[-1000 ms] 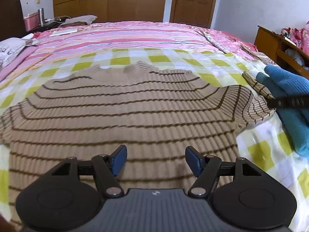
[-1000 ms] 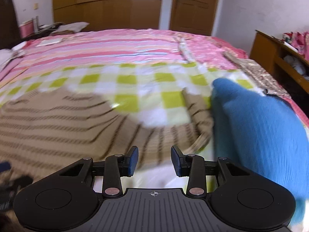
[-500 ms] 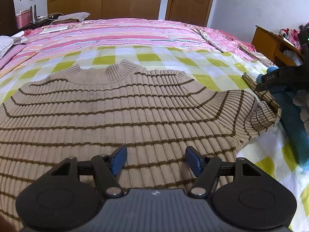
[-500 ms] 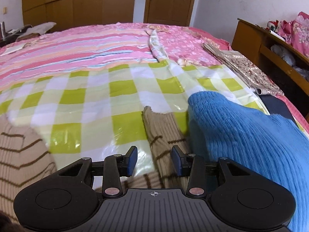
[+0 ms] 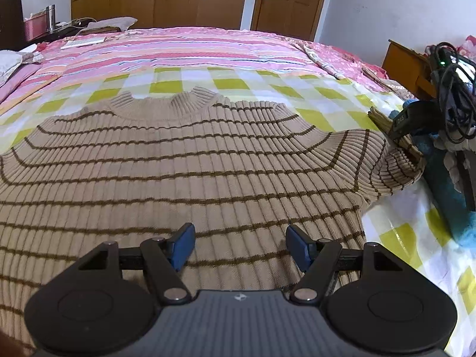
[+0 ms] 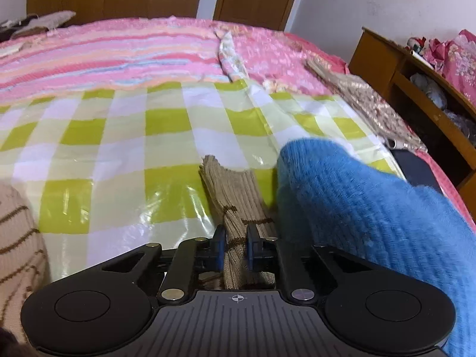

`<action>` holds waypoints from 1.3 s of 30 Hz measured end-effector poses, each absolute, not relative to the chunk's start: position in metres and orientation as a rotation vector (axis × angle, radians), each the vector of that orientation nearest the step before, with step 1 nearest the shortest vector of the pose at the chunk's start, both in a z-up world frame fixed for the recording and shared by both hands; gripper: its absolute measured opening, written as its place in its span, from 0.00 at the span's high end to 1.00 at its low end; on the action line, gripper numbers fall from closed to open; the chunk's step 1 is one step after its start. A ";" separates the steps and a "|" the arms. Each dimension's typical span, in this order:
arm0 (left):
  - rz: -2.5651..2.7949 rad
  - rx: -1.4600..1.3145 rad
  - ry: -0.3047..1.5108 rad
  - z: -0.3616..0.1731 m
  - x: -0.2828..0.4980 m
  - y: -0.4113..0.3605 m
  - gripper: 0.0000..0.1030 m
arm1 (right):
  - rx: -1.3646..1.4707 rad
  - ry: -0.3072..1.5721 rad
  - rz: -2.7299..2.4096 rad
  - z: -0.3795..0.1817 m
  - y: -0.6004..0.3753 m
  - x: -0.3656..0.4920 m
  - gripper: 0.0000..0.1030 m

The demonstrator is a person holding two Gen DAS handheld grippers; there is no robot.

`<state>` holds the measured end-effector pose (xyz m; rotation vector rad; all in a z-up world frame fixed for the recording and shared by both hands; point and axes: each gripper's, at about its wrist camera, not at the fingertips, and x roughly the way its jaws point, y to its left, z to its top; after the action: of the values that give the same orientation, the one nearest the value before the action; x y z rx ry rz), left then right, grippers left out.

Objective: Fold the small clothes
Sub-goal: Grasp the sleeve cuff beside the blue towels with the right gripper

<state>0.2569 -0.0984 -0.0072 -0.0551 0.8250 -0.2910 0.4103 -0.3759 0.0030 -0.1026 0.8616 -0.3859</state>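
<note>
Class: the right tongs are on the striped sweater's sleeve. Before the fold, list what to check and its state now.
1. Right tongs shut on the sleeve: ok; jaws just closed.
2. Left tongs open, nothing between them: ok.
3. Sweater body lying flat: ok.
4. Blue garment apart from the sleeve: not ok, it lies against it.
5. Other sleeve laid out: cannot tell, out of view.

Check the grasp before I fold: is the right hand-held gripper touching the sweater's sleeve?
Touching. The right wrist view shows the right hand-held gripper with both pads pressed on the striped sleeve.
</note>
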 end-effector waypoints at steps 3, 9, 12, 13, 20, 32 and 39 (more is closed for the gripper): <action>-0.284 -0.070 0.824 -0.004 0.256 -0.095 0.30 | -0.086 0.826 -0.366 0.015 -0.368 0.399 0.89; -0.267 -0.080 0.821 0.002 0.247 -0.086 0.30 | -0.098 0.765 -0.291 0.041 -0.337 0.375 0.89; -0.258 -0.081 0.811 0.008 0.239 -0.080 0.30 | -0.093 0.738 -0.254 0.053 -0.321 0.365 0.90; -0.254 -0.080 0.807 0.010 0.236 -0.077 0.30 | -0.093 0.726 -0.240 0.058 -0.314 0.360 0.90; -0.217 -0.103 0.801 0.019 0.217 -0.054 0.30 | -0.099 0.686 -0.151 0.083 -0.273 0.339 0.90; -0.195 -0.131 0.773 0.031 0.187 -0.025 0.28 | -0.121 0.660 -0.094 0.096 -0.221 0.321 0.90; -0.178 -0.178 0.795 0.017 0.188 -0.005 0.28 | -0.060 0.659 -0.069 0.107 -0.207 0.328 0.90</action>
<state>0.1883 -0.0047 0.0171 -0.1779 0.7947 -0.1778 0.3278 -0.2068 0.1071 -0.0598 0.6586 -0.0685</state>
